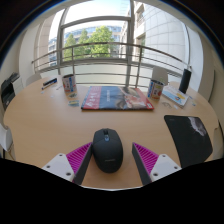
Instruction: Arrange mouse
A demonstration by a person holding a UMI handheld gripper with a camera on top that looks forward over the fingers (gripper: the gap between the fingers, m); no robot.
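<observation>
A black computer mouse (108, 148) rests on the wooden table (60, 125), between my two fingers. My gripper (112, 160) is open: the magenta pad of the left finger (78, 158) and that of the right finger (148, 158) stand to either side of the mouse with a gap at each side. A black mouse mat (188, 135) lies on the table to the right, beyond the right finger.
A red magazine or book (117, 97) lies flat at the middle back. Small upright items (69, 86) stand at the back left and one (156, 84) at the back right. A curved railing (110, 55) and windows close the far side.
</observation>
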